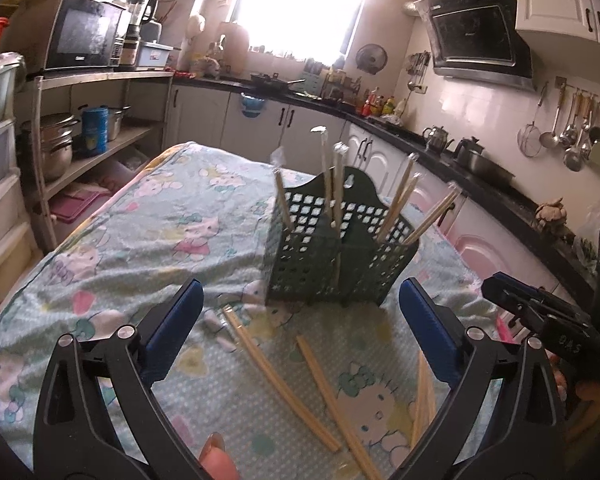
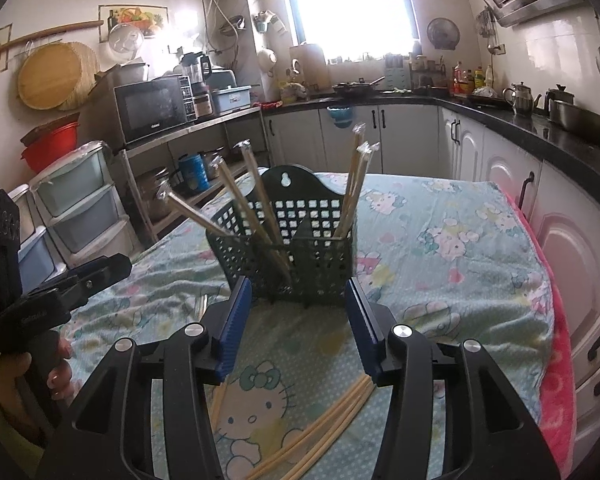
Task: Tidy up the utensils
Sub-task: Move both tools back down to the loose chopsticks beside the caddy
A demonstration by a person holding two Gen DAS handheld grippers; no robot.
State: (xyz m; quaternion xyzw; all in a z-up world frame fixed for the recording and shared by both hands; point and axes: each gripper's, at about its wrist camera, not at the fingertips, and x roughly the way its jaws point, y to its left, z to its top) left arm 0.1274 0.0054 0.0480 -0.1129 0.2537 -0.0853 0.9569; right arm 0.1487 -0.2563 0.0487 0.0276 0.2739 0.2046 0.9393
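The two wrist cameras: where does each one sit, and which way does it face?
Left wrist: on the left gripper, facing the green basket from its left; open blue fingers, a thumb tip, and the right gripper show.
Right wrist: on the right gripper, facing the basket front; open fingers and the left gripper show.
Shared: basket, loose chopsticks, Hello Kitty cloth.

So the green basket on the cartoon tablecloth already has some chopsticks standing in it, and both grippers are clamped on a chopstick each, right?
Not quite. The green basket on the tablecloth does hold standing chopsticks, but neither gripper holds one. The left gripper and right gripper are both open and empty in their own wrist views, with loose chopsticks lying on the cloth below.
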